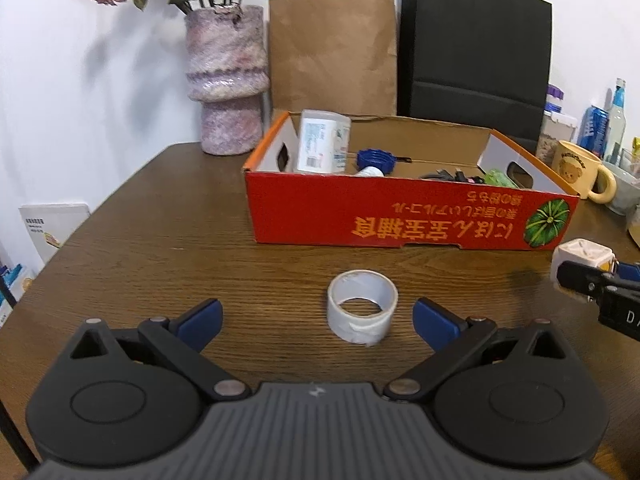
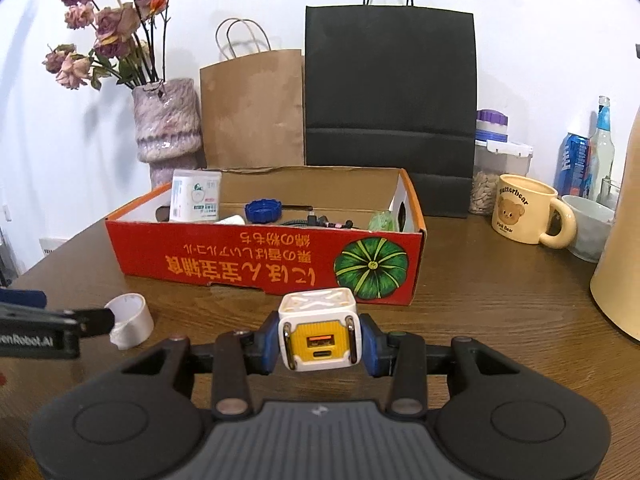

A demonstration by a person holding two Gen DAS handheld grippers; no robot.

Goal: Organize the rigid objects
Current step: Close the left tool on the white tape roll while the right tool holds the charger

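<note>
A white and yellow cube-shaped charger sits between the blue pads of my right gripper, which is shut on it just above the table, in front of the red cardboard box. The left wrist view catches the same charger at its right edge. My left gripper stands open, its blue fingertips on either side of a roll of white tape that lies on the wooden table. The box holds a white container, a blue lid, cables and a green item.
Behind the box stand a purple vase with dried roses, a brown paper bag and a black paper bag. At the right are a bear mug, a white bowl, jars, bottles and a tall beige vessel.
</note>
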